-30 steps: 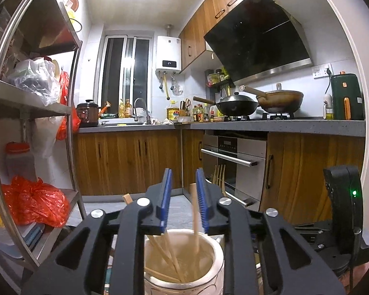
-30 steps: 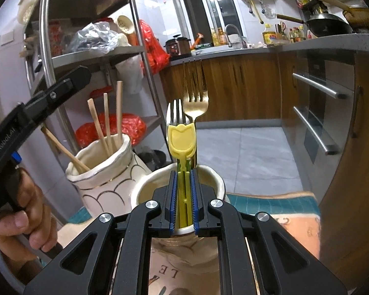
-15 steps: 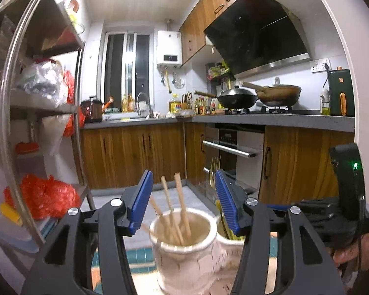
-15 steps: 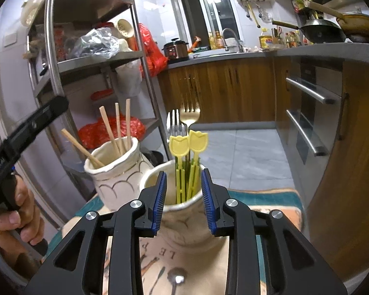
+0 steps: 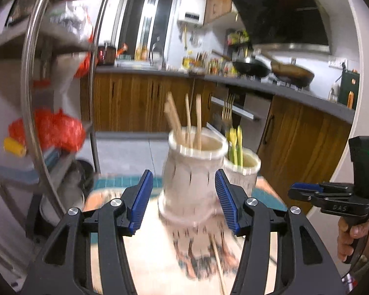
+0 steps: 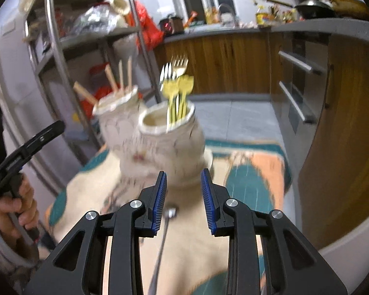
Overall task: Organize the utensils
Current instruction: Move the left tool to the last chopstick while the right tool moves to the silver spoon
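Standing apart with nothing between them, the blue-padded fingers of the left gripper (image 5: 182, 196) frame the base of the chopstick jar (image 5: 192, 172) without touching it, which reads as a hand free for the next pickup. The right gripper (image 6: 182, 196) likewise has its fingers parted and empty, aimed low at the foot of the fork jar (image 6: 164, 142). The sorting explains the layout: wooden chopsticks (image 5: 187, 120) stand upright in one cream jar, while the forks (image 6: 174, 68) and yellow tulip-topped picks (image 6: 178, 88) share the neighbouring one, so each kind has its own holder. The two jars sit just beside each other on the patterned cloth (image 6: 253, 172) covering the counter. Loose pieces remain: a single chopstick (image 5: 217, 260) lies flat on the cloth below the left fingers, and a metal utensil handle (image 6: 160, 248) lies beneath the right ones, probably the next things to lift. Both views are blurred.
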A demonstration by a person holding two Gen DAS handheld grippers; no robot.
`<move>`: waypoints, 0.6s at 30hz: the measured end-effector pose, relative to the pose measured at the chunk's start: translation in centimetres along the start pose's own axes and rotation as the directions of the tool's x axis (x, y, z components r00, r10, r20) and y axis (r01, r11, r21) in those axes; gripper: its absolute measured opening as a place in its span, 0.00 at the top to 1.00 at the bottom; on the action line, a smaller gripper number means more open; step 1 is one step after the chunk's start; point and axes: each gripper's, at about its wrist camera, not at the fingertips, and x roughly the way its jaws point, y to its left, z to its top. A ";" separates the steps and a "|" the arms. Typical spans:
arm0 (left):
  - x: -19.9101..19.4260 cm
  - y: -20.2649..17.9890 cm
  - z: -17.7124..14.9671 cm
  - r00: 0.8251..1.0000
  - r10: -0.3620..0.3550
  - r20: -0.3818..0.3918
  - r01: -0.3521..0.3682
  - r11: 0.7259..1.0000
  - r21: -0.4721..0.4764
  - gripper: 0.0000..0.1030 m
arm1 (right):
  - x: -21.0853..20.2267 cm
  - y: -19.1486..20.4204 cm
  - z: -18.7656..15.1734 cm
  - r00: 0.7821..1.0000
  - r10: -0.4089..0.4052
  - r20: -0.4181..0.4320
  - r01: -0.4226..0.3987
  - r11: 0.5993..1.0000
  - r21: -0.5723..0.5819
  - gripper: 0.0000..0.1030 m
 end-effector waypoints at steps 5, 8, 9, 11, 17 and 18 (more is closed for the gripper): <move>1.5 0.1 -2.4 0.993 -0.019 -0.118 0.020 1.000 0.001 0.49 | 1.1 0.7 -2.1 0.993 -0.022 -0.112 0.018 0.999 -0.035 0.70; 2.1 -0.3 -3.5 0.986 -0.036 -0.162 0.038 0.999 0.007 0.49 | 1.8 1.3 -2.8 0.988 -0.021 -0.152 0.014 0.999 -0.048 0.70; 2.3 -0.5 -4.0 0.983 -0.045 -0.177 0.048 0.999 0.011 0.49 | 2.0 1.5 -3.0 0.987 -0.018 -0.160 0.010 0.999 -0.051 0.70; 2.6 -1.0 -4.5 0.979 -0.050 -0.197 0.055 0.998 0.020 0.49 | 2.4 1.7 -3.3 0.985 -0.014 -0.174 0.005 0.999 -0.050 0.70; 3.0 -2.5 -6.3 0.965 -0.062 -0.253 0.077 0.996 0.051 0.49 | 3.6 2.4 -4.1 0.973 -0.008 -0.230 -0.006 0.998 -0.057 0.70; 3.1 -2.7 -6.6 0.964 -0.062 -0.260 0.079 0.995 0.058 0.49 | 3.8 2.6 -4.2 0.971 -0.007 -0.240 -0.008 0.998 -0.061 0.70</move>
